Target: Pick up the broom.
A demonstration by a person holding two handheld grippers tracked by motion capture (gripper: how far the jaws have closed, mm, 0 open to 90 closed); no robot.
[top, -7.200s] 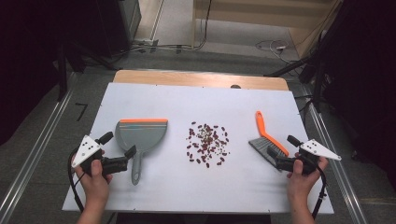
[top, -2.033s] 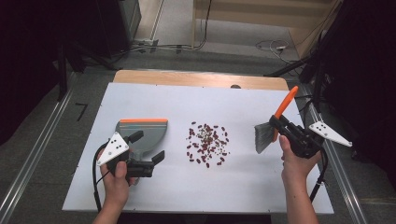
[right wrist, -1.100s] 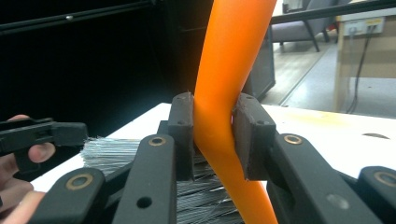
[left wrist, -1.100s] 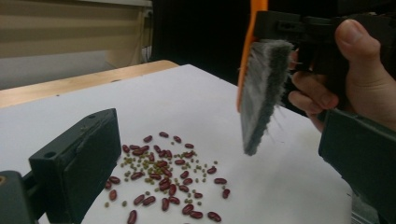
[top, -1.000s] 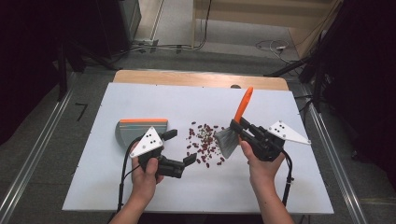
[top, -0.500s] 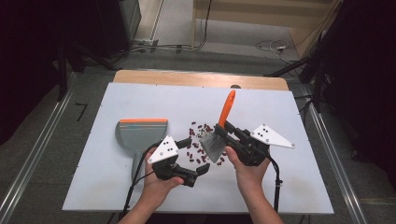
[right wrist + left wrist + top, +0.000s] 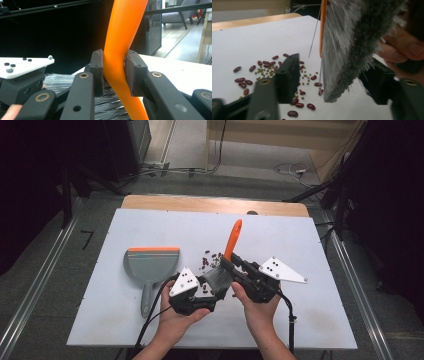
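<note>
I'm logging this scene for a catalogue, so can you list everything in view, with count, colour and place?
Brush: one, orange handle with grey bristles, over the middle of the table, handle clamped in the right gripper, bristles between the left gripper's jaws.
Dustpan: one, grey with an orange edge, lying on the table at the left.
Beans: a scattered heap, dark red with small green ones among them, on the table by the brush.
Table: one, white top with a wooden far edge.
Left gripper: one, black, jaws have just been closing around the bristles.
Right gripper: one, black, shut on the brush handle.
Hands: two, at the near edge.
</note>
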